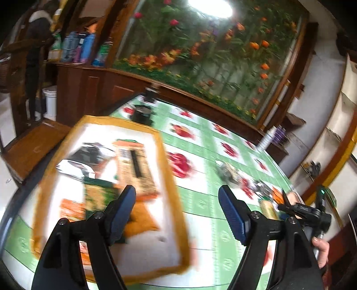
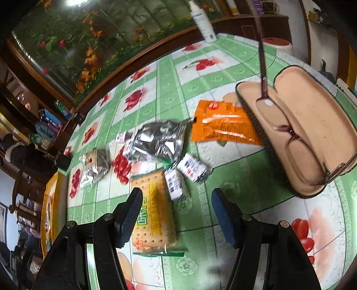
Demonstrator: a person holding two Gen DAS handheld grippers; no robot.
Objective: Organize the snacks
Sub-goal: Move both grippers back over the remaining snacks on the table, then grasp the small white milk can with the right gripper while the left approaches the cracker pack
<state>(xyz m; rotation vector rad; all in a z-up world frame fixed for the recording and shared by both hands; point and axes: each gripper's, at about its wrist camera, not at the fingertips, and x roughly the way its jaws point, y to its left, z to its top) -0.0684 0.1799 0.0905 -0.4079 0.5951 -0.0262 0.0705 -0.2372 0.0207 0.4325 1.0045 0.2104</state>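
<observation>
A white tray with an orange rim point(image 1: 171, 189) lies on the left of the table and holds several snack packets, among them a cracker packet point(image 1: 136, 165) and a silver bag point(image 1: 87, 156). My left gripper point(image 1: 177, 189) hovers open over the tray's right rim, with nothing between its fingers. My right gripper point(image 2: 177, 194) is open above loose snacks. A cracker packet point(image 2: 154, 214) lies under it by the left finger, untouched. Small white packets point(image 2: 194, 167), a big silver bag point(image 2: 158, 140), an orange packet point(image 2: 223, 125) and a small silver bag point(image 2: 96, 162) lie beyond.
An open beige glasses case point(image 2: 312, 138) with glasses in it sits right of the snacks. A white bottle point(image 2: 204, 20) stands at the far table edge. A black device point(image 1: 142, 113) sits beyond the tray. The green flowered tablecloth point(image 2: 256, 223) covers the table. A person's hand point(image 1: 321, 247) holds the right gripper.
</observation>
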